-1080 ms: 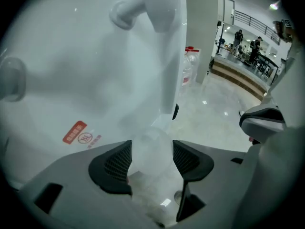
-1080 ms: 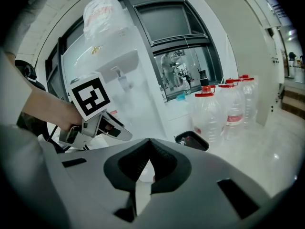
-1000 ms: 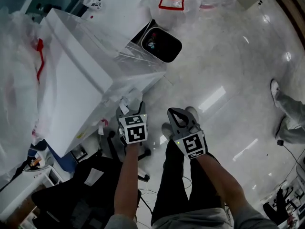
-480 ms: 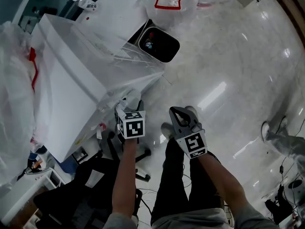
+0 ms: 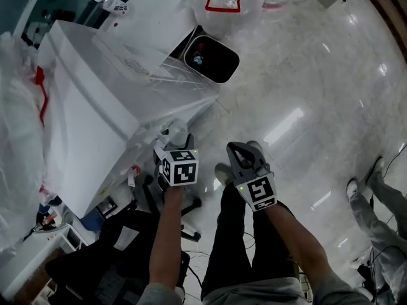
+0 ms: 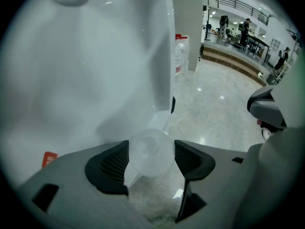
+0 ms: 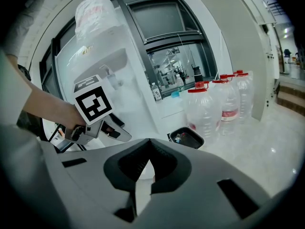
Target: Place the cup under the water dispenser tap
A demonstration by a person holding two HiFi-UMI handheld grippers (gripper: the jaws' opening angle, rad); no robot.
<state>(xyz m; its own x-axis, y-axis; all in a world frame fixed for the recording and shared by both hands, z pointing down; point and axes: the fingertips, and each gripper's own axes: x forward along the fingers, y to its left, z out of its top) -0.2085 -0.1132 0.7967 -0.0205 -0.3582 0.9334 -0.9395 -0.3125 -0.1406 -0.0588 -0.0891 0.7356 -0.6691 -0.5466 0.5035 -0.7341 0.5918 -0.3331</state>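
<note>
Holding cup (image 6: 151, 151) in left gripper (image 6: 151, 159), jaws just easing wider yet touching it, at water dispenser (image 5: 95, 100) front, 10 o'clock of closed, empty right gripper (image 5: 236, 152); release and withdrawal left.

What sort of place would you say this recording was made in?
Probably a large office lobby or hall: a polished stone floor, a plastic-wrapped water dispenser, and big spare water bottles beside a glass wall.
</note>
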